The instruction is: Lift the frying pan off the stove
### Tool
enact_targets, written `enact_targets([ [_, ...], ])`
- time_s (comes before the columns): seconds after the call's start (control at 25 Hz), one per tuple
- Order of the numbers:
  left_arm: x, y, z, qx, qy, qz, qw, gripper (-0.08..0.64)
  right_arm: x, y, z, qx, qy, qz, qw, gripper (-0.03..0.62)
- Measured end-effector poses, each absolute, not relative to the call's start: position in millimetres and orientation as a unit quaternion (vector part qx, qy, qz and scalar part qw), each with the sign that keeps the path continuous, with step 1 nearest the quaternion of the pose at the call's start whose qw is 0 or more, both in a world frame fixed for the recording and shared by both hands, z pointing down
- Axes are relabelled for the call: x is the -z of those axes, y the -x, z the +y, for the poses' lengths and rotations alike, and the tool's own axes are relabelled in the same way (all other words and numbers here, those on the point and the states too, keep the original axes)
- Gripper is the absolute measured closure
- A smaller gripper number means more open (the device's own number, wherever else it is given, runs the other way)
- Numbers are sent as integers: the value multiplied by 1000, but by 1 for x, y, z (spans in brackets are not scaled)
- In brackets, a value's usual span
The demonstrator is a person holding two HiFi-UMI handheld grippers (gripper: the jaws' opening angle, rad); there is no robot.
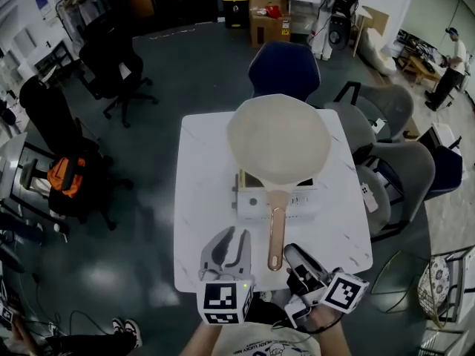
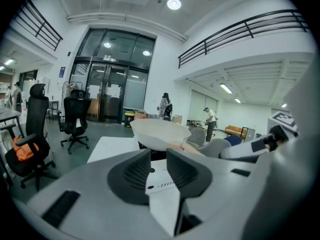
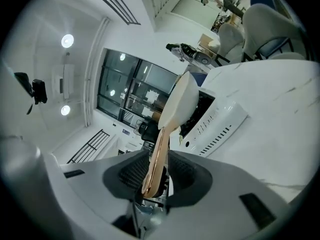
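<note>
Frying pan (image 1: 278,141) shows a round cream bowl, slim coppery handle (image 1: 276,232)

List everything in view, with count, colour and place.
frying pan: one, cream, copper handle, on the stove
stove: one, white, mid-table
table: one, white, centre
chair: one, blue, beyond the table
chairs: several, grey, right of the table
office chairs: at least two, black, far left
bag: one, orange, on a left-hand chair
cardboard boxes: a few, brown, far end
person: one, standing, far right
left gripper: grey, near table edge, fingers apart, empty
right gripper: grey, fingers apart round the handle's end
</note>
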State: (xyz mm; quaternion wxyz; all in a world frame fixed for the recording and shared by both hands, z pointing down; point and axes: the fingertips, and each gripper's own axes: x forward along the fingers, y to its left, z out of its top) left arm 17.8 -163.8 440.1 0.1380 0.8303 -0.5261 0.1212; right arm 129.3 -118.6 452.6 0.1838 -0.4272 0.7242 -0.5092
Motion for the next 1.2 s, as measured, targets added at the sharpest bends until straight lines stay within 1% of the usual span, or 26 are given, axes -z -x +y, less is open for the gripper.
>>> enact_targets([
  [0.16, -442, -18, -170, -122, -829, -527, 142, 456, -457, -122, -123, 537, 401, 716, 196, 441],
  [0.28, -443, -16, -174, -122, -828, -528, 144, 456, -459, -115, -128, 554, 386, 710, 202, 428],
  [0.4, -443, -12, -176, -123, -826, -531, 146, 456, -462, -108, -130, 571, 373, 702, 206, 429],
  [0.64, -446, -6, -178, -124, -823, -533, 150, 456, -466, -96, -133, 584, 357, 703, 193, 430],
  [1.0, -448, -2, -182, -126, -822, -534, 152, 456, -468, -92, -141, 582, 346, 713, 181, 434],
  [1.08, -448, -2, -183, -124, -824, -530, 155, 456, -469, -92, -141, 587, 342, 710, 186, 454],
  [1.2, -445, -7, -184, -101, -835, -512, 177, 456, -471, -93, -139, 605, 333, 693, 207, 464],
])
